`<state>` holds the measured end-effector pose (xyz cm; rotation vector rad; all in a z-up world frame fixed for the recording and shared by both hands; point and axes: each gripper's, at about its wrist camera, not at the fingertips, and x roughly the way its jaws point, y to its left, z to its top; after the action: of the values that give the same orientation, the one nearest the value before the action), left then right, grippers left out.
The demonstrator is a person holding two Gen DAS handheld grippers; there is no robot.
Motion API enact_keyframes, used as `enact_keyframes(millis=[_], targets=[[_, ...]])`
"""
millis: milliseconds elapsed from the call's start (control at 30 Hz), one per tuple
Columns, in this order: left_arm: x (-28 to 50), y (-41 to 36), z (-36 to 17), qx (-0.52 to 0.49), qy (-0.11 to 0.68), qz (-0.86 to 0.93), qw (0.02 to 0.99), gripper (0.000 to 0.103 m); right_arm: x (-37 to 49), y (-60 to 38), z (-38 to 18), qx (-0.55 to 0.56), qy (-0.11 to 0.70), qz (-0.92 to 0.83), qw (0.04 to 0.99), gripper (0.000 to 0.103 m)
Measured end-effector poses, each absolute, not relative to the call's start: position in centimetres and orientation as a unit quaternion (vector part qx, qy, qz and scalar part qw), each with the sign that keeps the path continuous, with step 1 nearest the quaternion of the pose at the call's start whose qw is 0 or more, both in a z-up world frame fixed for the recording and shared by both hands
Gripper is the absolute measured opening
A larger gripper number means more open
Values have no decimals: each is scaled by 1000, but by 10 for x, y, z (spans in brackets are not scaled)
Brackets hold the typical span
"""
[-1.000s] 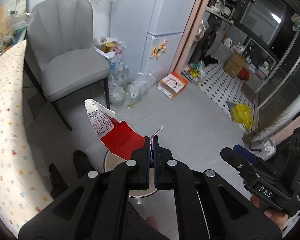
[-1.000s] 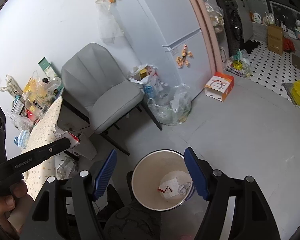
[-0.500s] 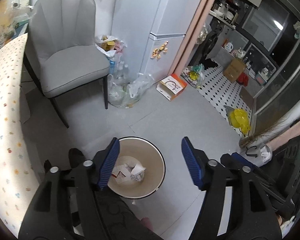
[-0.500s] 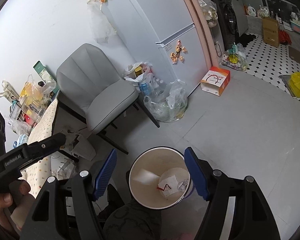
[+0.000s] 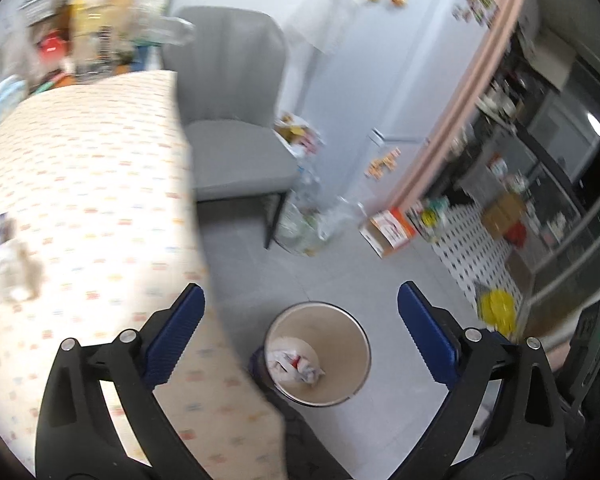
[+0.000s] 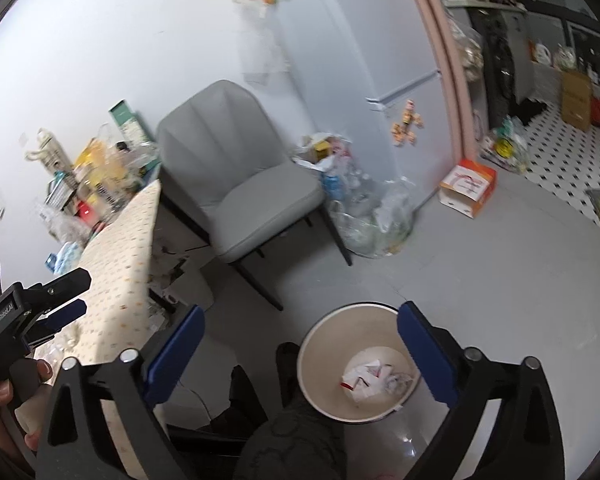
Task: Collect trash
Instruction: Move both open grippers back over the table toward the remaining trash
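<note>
A round cream trash bin (image 5: 344, 344) stands on the grey floor beside the table, with crumpled white and red wrappers (image 5: 296, 362) at its bottom. My left gripper (image 5: 300, 292) hangs above the bin and the table's edge; its jaws are opening and nothing is between them. In the right wrist view the same bin (image 6: 328, 344) and wrappers (image 6: 370, 376) lie under my right gripper (image 6: 300, 310), whose jaws are also opening on nothing. The left gripper (image 6: 70, 296) shows at that view's left edge, over the table. A blurred white crumpled scrap (image 5: 8, 268) lies on the table.
The table (image 5: 80, 180) has a dotted cloth and clutter at its far end. A grey chair (image 6: 252, 184) stands behind the bin, with clear bags of bottles (image 6: 372, 216) and an orange-white box (image 6: 468, 184) by the fridge. The person's dark-clothed knee (image 6: 296, 440) is beside the bin.
My left gripper let go of the red and white wrapper, which now lies in the bin, then opened wide and swung over the table. My right gripper rose slightly and opened wider.
</note>
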<state>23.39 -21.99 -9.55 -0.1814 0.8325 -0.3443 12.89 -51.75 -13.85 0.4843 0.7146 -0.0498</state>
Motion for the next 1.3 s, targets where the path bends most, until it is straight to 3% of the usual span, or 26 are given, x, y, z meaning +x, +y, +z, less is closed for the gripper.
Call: enact_keyframes(millis=[600, 1300], targets=[[183, -40, -74, -180, 333, -71, 923, 97, 144, -368, -79, 159, 335, 54, 927, 95], [130, 110, -86, -254, 295, 11, 921, 96, 154, -250, -62, 108, 347, 131, 922, 95]])
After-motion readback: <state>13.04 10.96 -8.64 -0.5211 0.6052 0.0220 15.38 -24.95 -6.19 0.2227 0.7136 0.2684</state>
